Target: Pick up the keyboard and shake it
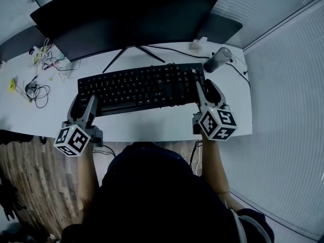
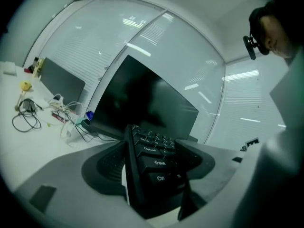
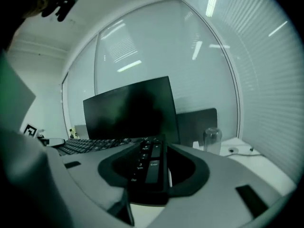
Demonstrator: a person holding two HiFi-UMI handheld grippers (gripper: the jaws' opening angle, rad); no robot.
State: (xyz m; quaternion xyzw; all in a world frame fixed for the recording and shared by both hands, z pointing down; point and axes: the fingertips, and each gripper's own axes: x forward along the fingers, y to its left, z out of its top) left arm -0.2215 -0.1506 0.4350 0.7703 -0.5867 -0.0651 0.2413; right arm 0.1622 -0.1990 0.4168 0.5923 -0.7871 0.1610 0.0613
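Observation:
A black keyboard (image 1: 142, 87) lies across the white desk (image 1: 152, 128) in front of the monitor, with one of my grippers on each end. My left gripper (image 1: 87, 101) is shut on the keyboard's left end; in the left gripper view the Ctrl and Shift keys (image 2: 159, 167) sit between the jaws. My right gripper (image 1: 206, 88) is shut on the right end, and the right gripper view shows the number-pad keys (image 3: 151, 161) clamped between its jaws. In both gripper views the keyboard stands tilted on edge. Whether it is off the desk I cannot tell.
A dark monitor (image 1: 126, 14) on a splayed stand is just behind the keyboard. A clear glass (image 1: 218, 59) stands at the back right beside a cable. Tangled cables and small parts (image 1: 38, 87) lie at the left. Blinds close off the right side.

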